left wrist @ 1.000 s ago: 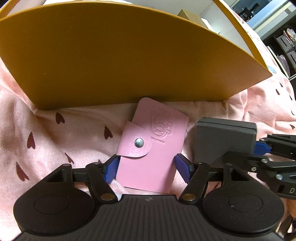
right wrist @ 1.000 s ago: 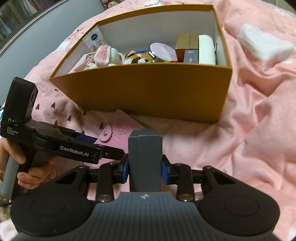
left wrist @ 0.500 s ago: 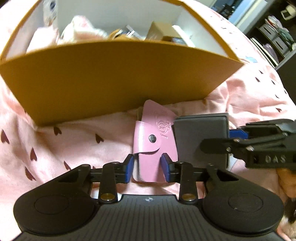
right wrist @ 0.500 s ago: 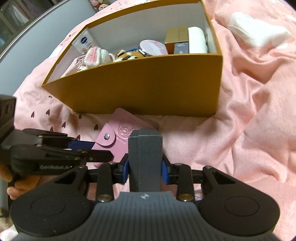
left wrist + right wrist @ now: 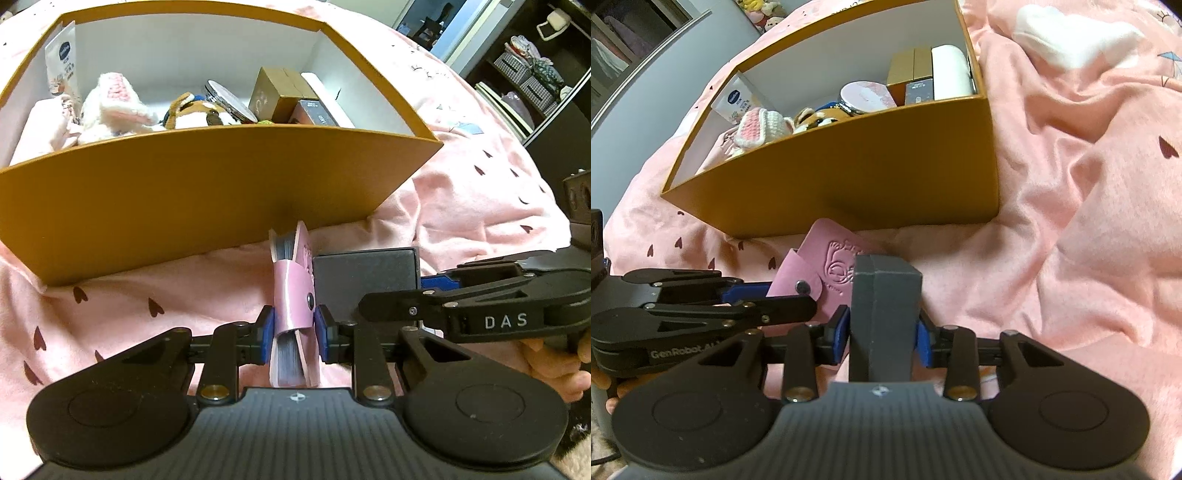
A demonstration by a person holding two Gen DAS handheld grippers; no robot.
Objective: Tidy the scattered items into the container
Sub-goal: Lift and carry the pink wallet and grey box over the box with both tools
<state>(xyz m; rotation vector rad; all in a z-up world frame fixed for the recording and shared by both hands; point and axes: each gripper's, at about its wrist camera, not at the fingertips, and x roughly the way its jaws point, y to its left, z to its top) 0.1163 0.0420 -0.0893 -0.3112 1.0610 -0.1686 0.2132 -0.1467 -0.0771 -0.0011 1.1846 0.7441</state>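
Left gripper (image 5: 293, 326) jaws just closed, pinching pink card holder (image 5: 291, 291); right gripper (image 5: 881, 332) grips grey box (image 5: 884, 291)

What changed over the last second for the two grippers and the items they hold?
The left gripper has just closed on the pink card holder and tipped it up on edge. The right gripper, jaws slightly wider, still clamps the grey box. The orange container stays put.

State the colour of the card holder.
Pink, with an embossed emblem and a metal snap; clearest in the right wrist view.
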